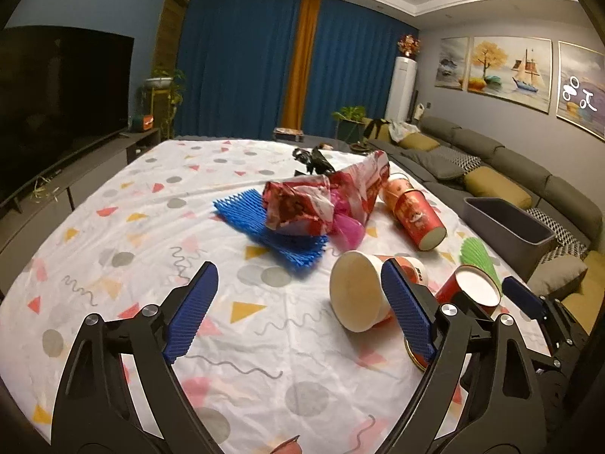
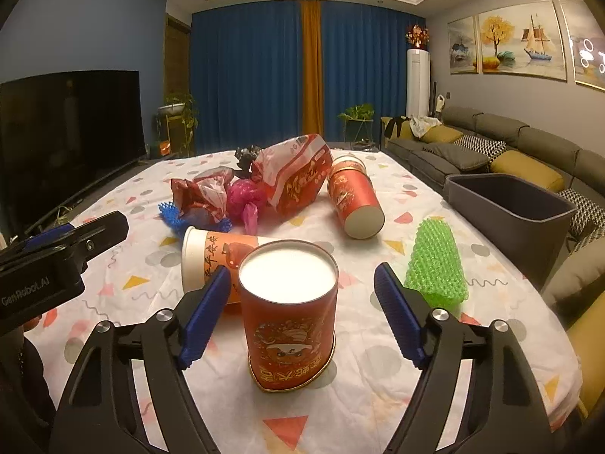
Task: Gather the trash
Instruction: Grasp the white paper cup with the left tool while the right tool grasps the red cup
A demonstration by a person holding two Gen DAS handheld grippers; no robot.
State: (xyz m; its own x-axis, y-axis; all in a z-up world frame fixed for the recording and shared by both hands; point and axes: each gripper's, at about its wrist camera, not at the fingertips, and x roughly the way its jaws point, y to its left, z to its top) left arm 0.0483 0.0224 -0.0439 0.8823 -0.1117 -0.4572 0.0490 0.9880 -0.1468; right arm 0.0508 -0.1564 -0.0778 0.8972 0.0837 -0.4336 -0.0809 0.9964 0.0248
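Note:
Trash lies on a table with a patterned cloth (image 1: 113, 234). My right gripper (image 2: 302, 283) is open, its jaws on either side of an upright red can (image 2: 289, 314) without touching it. My left gripper (image 1: 298, 287) is open above bare cloth, left of a tipped paper cup (image 1: 357, 291). That cup shows behind the can in the right view (image 2: 211, 261). Farther back lie a second red can on its side (image 2: 353, 198), red wrappers (image 1: 302, 204), a pink bag (image 2: 245, 198), blue foam netting (image 1: 272, 234), a black bag (image 1: 314, 160) and green foam netting (image 2: 435, 265).
A grey bin (image 2: 510, 208) stands at the table's right edge, in front of a grey sofa (image 2: 491, 143). A TV (image 1: 56, 106) on a low cabinet is to the left. Blue curtains and plants are at the back.

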